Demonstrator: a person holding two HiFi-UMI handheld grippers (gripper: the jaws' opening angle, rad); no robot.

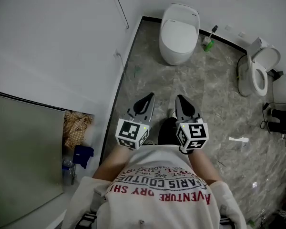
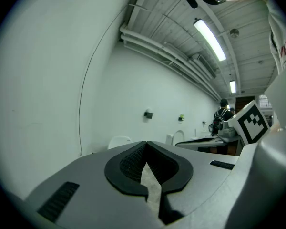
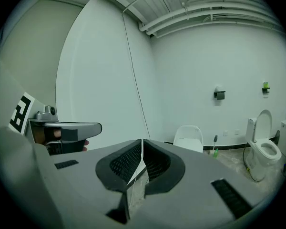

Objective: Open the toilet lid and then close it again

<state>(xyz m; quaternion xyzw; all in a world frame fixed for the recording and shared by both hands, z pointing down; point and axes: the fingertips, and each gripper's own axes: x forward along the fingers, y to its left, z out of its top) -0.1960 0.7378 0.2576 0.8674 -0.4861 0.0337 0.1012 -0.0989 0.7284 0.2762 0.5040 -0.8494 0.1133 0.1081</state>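
The toilet (image 1: 179, 32) stands far off, at the end of the floor, close to the white wall. Its lid (image 1: 178, 35) is down. The task has not really begun.

The left gripper (image 1: 144, 101) and the right gripper (image 1: 183, 104) are held side by side, close to the person's body. Both are closed tight, tip to tip. Nothing is in them.

I think the step now is to get to the toilet. Here is how to do it well:

- Go to the toilet with the lid down. The other toilet (image 1: 257, 70) on the right has its lid up already, so it is the wrong one.
- Stand right in front of it, near enough to reach the front edge of the lid.
- Open one gripper a little before it gets there. Shut tips cannot take hold of the edge.
- Grab the lid at the front, in the middle, so it does not twist.
- Stay away from the green brush (image 1: 209, 42) just beside the toilet. It could tip over.
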